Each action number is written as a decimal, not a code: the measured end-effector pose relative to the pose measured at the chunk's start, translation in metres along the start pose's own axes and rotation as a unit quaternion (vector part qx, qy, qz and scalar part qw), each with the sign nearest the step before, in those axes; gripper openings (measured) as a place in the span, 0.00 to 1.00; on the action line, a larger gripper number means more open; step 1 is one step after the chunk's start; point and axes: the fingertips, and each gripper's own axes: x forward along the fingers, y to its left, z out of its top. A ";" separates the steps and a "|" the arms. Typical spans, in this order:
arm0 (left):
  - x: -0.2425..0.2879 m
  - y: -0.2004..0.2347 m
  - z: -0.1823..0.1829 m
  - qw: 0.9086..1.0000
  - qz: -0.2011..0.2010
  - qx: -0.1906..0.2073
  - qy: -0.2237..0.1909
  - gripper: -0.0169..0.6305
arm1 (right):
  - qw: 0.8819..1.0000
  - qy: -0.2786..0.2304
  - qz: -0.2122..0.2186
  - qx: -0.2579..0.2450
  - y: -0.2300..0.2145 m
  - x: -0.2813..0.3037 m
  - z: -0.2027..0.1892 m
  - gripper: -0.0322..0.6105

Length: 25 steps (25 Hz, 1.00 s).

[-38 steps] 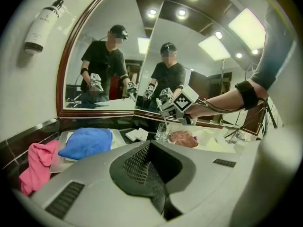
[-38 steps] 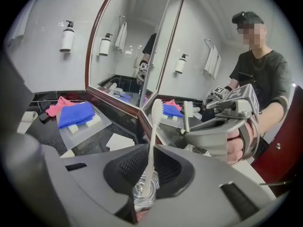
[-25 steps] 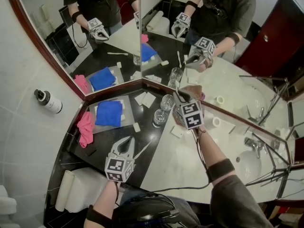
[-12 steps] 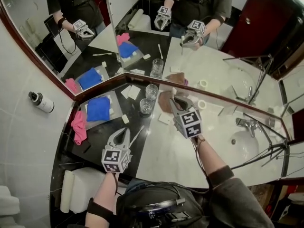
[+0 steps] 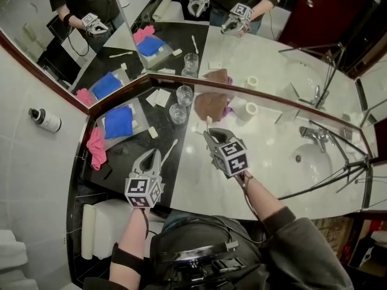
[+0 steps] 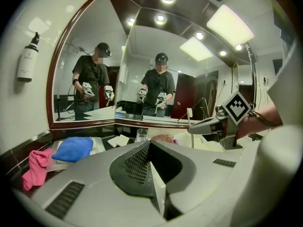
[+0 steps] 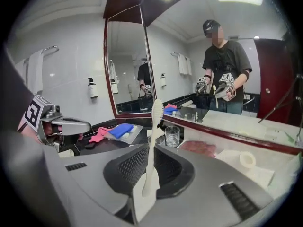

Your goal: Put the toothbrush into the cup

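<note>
My right gripper [image 5: 211, 135] [image 7: 150, 162] is shut on a white toothbrush [image 7: 152, 141] [image 5: 208, 123], which stands upright between the jaws over the pale counter. Two clear glass cups [image 5: 178, 113] [image 5: 184, 94] stand on the black counter to its upper left; one cup [image 7: 172, 136] shows just past the brush. My left gripper [image 5: 151, 156] [image 6: 150, 160] is shut with nothing in it, above the black counter. A second white toothbrush [image 5: 168, 150] lies on the counter right beside it. The left gripper view shows the right gripper [image 6: 208, 125] and the brush [image 6: 190, 122].
A blue cloth [image 5: 118, 121] on a tray and a pink cloth [image 5: 95, 147] lie at the left. A brown cloth [image 5: 208, 104] and white rolls [image 5: 249, 109] sit by the mirror. The sink [image 5: 314, 159] is at the right, a rolled towel [image 5: 91, 231] at the near left.
My right gripper has drawn back from the glass cups toward me, rolling as it went, with the toothbrush still in it. The left gripper has shifted a little.
</note>
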 end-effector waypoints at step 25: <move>-0.015 0.041 -0.054 0.998 0.026 -0.036 0.047 0.03 | 0.937 0.187 0.085 0.284 0.082 0.100 -0.163 0.14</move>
